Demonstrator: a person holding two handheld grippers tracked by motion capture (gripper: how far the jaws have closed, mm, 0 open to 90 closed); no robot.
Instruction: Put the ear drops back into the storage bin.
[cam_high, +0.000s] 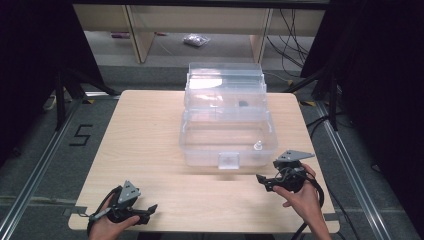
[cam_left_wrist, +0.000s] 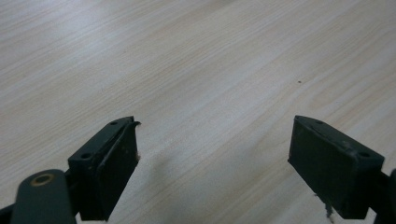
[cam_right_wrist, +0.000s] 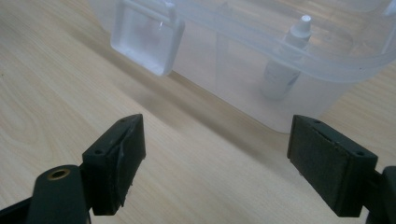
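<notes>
Right now, seen from the high view, the clear plastic box (cam_high: 227, 131) is sitting open in the middle of the wooden table (cam_high: 145, 135), its lid tipped back toward the far edge so the inside is reachable. A small white-capped bottle (cam_high: 258, 146) is standing upright in the box's near right corner. The right gripper (cam_high: 265, 181) is hovering just off that corner, angled leftward, the hand (cam_high: 300, 197) wrapping its grip from below with the wrist coming up from the table's near edge. The left gripper (cam_high: 150, 210) is resting low at the near left edge, well apart from the box, the hand (cam_high: 112, 225) curled around it; I'd judge it is simply waiting.

Looking along the left gripper view, the left gripper's fingers (cam_left_wrist: 109, 163) are standing spread wide over bare tabletop, holding nothing.

Turning to the right gripper view, the right gripper's fingers (cam_right_wrist: 119, 158) are likewise spread wide and empty. They are pointing at the box's front wall (cam_right_wrist: 224, 65), with the latch tab (cam_right_wrist: 144, 39) up to the left and the bottle (cam_right_wrist: 282, 70) showing through the plastic, upright, near the wall. The gripper seems lined up to go for the box or the bottle; I cannot tell which.
</notes>
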